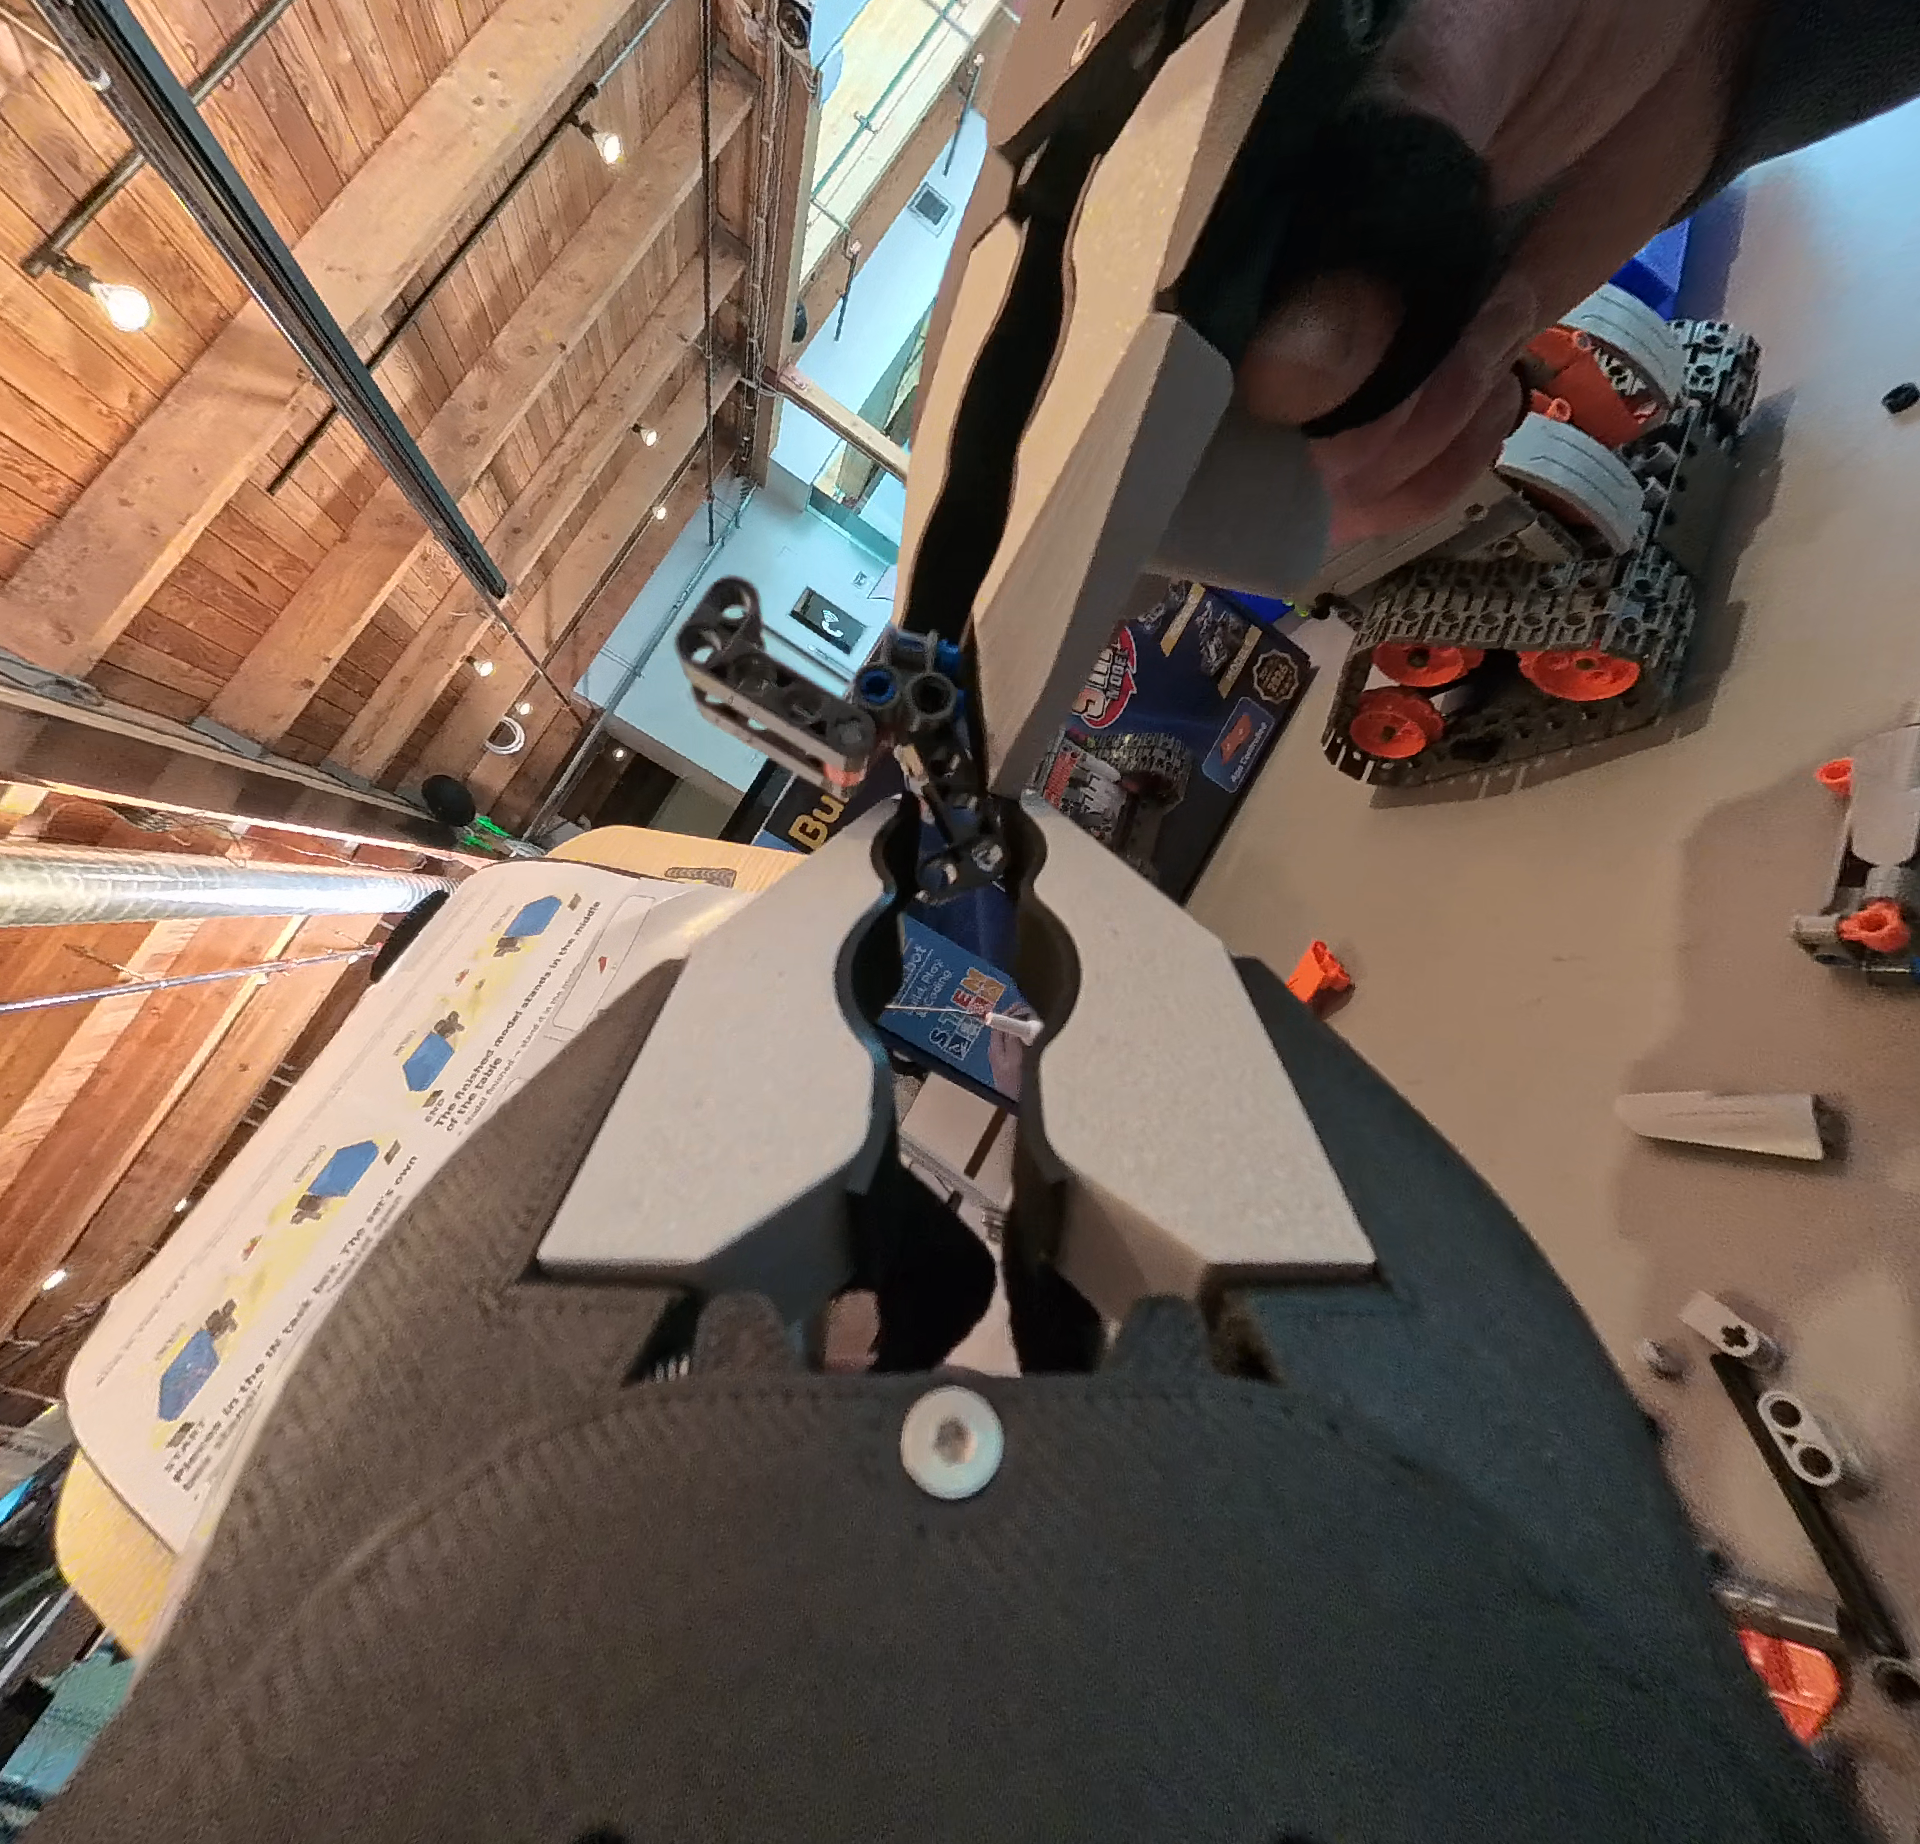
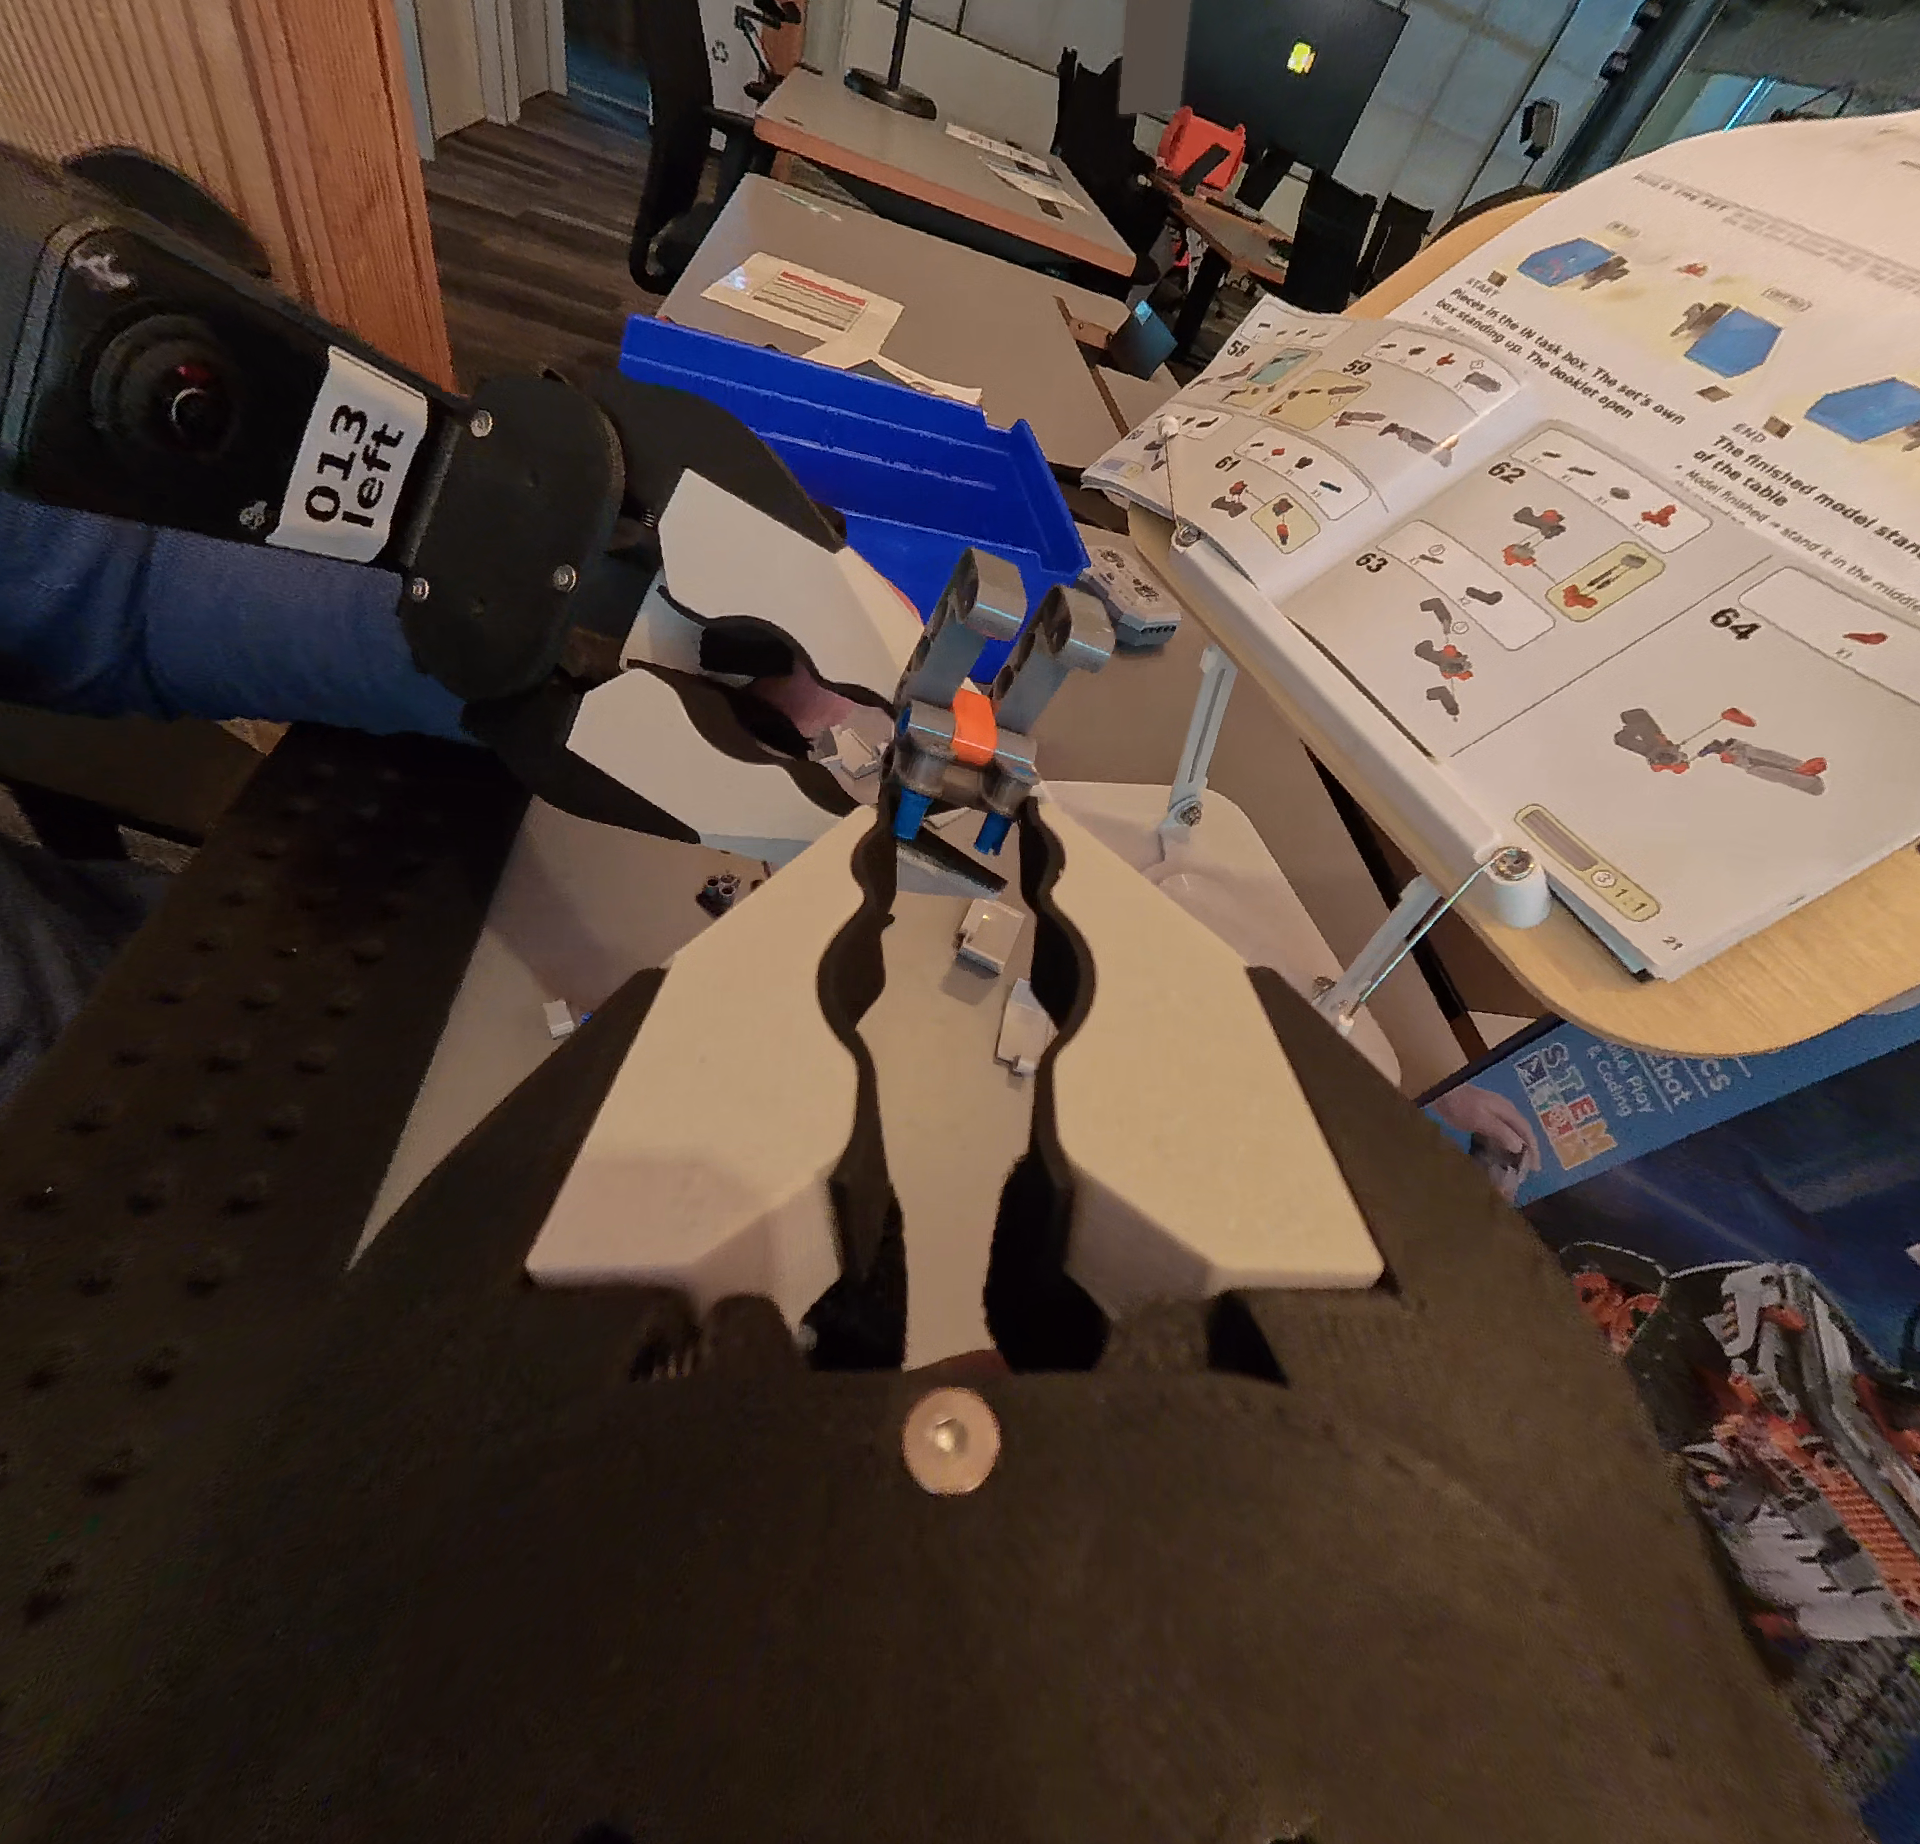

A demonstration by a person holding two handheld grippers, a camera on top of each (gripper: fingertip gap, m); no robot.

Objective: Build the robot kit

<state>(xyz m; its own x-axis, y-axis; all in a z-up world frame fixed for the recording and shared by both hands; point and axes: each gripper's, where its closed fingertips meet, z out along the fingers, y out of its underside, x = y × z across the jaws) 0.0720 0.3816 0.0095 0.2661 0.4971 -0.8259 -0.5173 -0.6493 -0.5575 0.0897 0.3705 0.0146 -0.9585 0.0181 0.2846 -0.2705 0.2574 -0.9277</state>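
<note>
A small brick assembly point(image 2: 966, 745), grey beams with an orange piece and blue pins, is held in the air between both grippers. In the right wrist view my right gripper point(image 2: 956, 838) is shut on its lower end from below. My left gripper point(image 2: 868, 745) comes in from the left, held by a hand in a blue sleeve, and grips its left side. In the left wrist view the assembly point(image 1: 769, 693) looks dark, with a perforated beam sticking out left. My left gripper point(image 1: 958, 844) is shut on its dark lower part. The right gripper point(image 1: 940, 651) meets it from above, held by a gloved hand.
A tracked model vehicle point(image 1: 1538, 631) with orange wheels stands on the table. Loose parts lie around it: a grey wedge point(image 1: 1725, 1124), a black beam point(image 1: 1766, 1420), an orange piece point(image 1: 1320, 984). An open instruction booklet point(image 2: 1558, 547) rests on a stand, beside a blue bin point(image 2: 852, 444) and the set's blue box point(image 2: 1558, 1098). Only a small space, under 4 cm, lies between the two pairs of fingers. From either gripper's tips it is about 25 cm to the tracked model vehicle point(image 1: 1538, 631).
</note>
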